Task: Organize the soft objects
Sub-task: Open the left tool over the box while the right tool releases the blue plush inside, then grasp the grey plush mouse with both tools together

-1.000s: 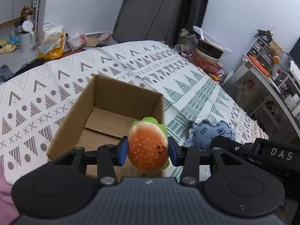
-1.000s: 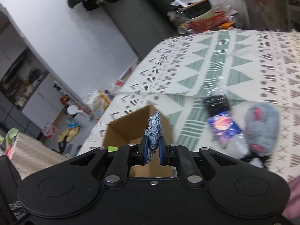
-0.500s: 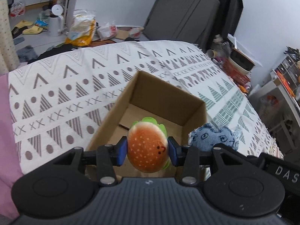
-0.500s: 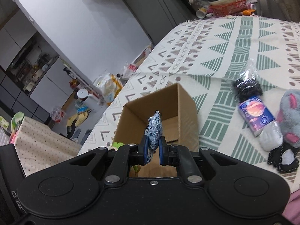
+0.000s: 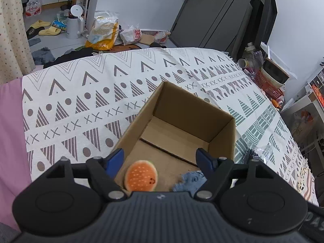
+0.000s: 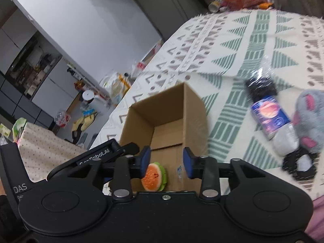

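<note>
An open cardboard box (image 5: 194,105) (image 6: 194,109) stands on the patterned bedspread. Inside it, near the front wall, lies a plush burger (image 5: 141,175) (image 6: 154,176). A blue plush (image 5: 190,181) lies on the box floor beside it; in the right wrist view only a sliver of that blue plush (image 6: 179,169) shows. My left gripper (image 5: 160,159) hangs open above the box with nothing between its fingers. My right gripper (image 6: 166,163) is open over the same box, empty too.
To the right of the box on the bedspread lie a plastic-wrapped pack (image 6: 267,111), a grey plush with pink ears (image 6: 309,119) and a black-and-white item (image 6: 299,164). The bed's far edge drops to a cluttered floor with bags (image 5: 103,32) and slippers (image 5: 48,30).
Both grippers opened. The burger dropped out of the left one and the blue plush out of the right one into the box. Both cameras have moved closer over the box.
</note>
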Demonstrator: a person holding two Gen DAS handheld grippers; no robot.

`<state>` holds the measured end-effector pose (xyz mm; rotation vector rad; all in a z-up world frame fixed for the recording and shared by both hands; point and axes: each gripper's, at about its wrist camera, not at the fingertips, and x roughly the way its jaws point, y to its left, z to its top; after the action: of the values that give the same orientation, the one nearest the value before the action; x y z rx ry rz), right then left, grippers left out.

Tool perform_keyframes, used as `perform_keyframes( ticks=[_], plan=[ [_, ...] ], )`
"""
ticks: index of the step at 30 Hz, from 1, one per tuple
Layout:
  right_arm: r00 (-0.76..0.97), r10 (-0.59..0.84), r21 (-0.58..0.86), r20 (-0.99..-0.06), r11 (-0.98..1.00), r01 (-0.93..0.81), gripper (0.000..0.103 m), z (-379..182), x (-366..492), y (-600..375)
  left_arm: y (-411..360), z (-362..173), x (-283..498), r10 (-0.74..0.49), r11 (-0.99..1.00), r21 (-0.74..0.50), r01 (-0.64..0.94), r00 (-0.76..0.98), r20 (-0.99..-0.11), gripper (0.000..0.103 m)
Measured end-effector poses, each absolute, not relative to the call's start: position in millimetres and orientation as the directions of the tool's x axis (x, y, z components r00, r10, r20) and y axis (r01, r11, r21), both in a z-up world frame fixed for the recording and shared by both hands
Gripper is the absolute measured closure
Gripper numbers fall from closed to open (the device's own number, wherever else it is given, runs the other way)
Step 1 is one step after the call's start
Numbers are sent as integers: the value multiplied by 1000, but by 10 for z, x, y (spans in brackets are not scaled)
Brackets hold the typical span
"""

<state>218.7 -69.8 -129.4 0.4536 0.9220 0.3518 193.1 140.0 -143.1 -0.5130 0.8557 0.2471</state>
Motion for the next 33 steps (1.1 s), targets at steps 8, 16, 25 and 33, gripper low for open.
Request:
perform_keyframes(
  ticks=[8, 16, 25, 33],
  plan=[
    [598, 419, 489, -683, 871, -52, 44, -1187, 2059, -1109, 1184, -1380, 1929, 2, 882, -300, -364, 639, -769, 26],
    [622, 333, 438, -709, 899, 18, 29, -1129, 1944, -1599, 918, -1306, 1903, -6, 910, -274, -310, 651, -759, 26],
    [639, 265, 402, -722, 913, 75, 25, -1126, 1868, -2070, 503, -1200, 1852, 2, 956, -204, -211, 700, -714, 26],
    [656, 236, 413, -717, 902, 128, 25, -1108, 1869, -2425, 209, -1165, 1905, -42, 982, -160, -104, 701, -712, 26]
  ],
)
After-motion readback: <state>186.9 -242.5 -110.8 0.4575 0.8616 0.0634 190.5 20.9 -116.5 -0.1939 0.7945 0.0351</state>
